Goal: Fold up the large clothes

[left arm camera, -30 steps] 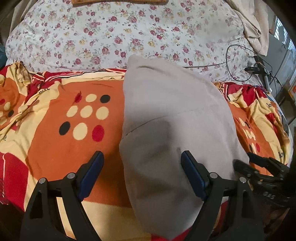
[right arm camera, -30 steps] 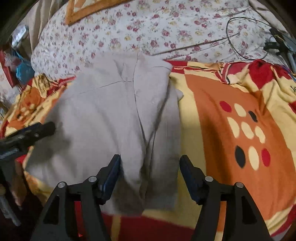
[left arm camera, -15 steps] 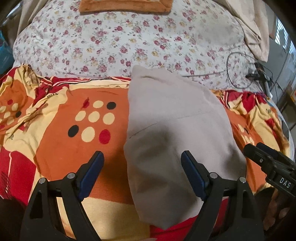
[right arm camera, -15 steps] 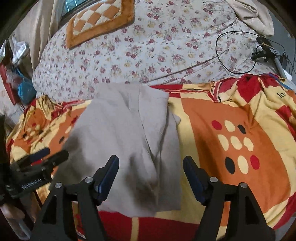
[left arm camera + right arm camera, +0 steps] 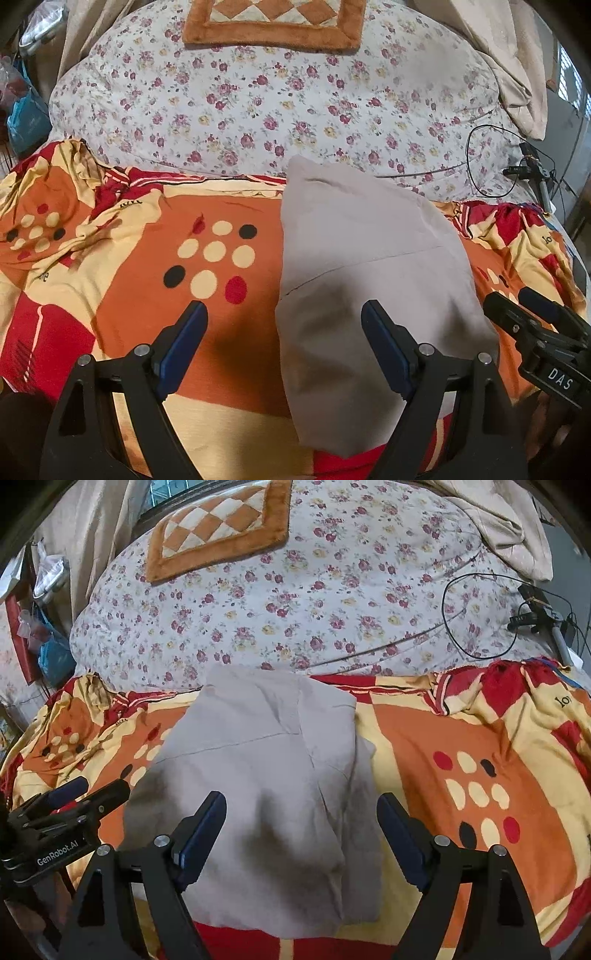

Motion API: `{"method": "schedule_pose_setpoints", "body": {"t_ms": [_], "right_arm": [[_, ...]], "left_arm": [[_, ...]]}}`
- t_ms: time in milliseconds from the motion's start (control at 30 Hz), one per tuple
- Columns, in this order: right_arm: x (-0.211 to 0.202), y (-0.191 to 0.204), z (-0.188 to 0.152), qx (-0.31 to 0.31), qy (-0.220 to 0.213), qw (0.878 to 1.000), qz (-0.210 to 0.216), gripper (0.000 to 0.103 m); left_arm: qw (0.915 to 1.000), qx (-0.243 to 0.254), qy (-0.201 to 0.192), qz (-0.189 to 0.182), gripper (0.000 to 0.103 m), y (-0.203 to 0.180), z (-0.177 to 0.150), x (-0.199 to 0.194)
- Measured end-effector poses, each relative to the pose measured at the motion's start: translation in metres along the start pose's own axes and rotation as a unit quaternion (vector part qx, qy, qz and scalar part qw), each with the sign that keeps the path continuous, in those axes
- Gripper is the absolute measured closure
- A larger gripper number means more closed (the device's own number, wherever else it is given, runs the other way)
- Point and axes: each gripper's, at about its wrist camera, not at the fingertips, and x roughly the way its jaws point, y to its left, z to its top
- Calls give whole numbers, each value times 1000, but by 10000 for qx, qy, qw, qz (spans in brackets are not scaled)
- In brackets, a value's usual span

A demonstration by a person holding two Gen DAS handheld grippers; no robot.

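I see plain grey garment (image 5: 369, 280); orange-red-cream dotted blanket (image 5: 140, 266); white quilt (image 5: 280, 99) with maroon flowers; orange-cream checkered cushion (image 5: 218, 528).

Even, fairly bright indoor light, both views sharp. Strong fisheye bending, black vignette at corners. Soft dark shadows fall on the folded grey cloth garment (image 5: 373, 280) (image 5: 266, 775) near the bottom. No glare.

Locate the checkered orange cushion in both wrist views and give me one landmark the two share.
Left wrist: the checkered cushion sits at top centre, cut off by the upper edge, on the floral quilt.
Right wrist: the checkered cushion lies upper left, tilted, fully visible.
Shared landmark: the folded grey garment on the orange blanket.
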Motion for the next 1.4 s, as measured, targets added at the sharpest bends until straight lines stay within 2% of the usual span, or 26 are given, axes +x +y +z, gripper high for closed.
{"method": "schedule_pose_setpoints", "body": {"t_ms": [200, 400, 567, 1400], "right_arm": [[3, -1, -2, 23, 46, 10000, 34, 15], [6, -4, -4, 79, 84, 9999, 51, 14], [5, -7, -5, 157, 60, 9998, 87, 9], [12, -8, -10, 193, 166, 9994, 225, 9]], "left_arm": [[9997, 152, -156, 103, 16, -3, 0, -5], [9985, 397, -341, 132, 0, -11, -2, -11], [9989, 296, -359, 42, 0, -9, -1, -13], [9995, 175, -262, 93, 0, -3, -6, -4]]}}
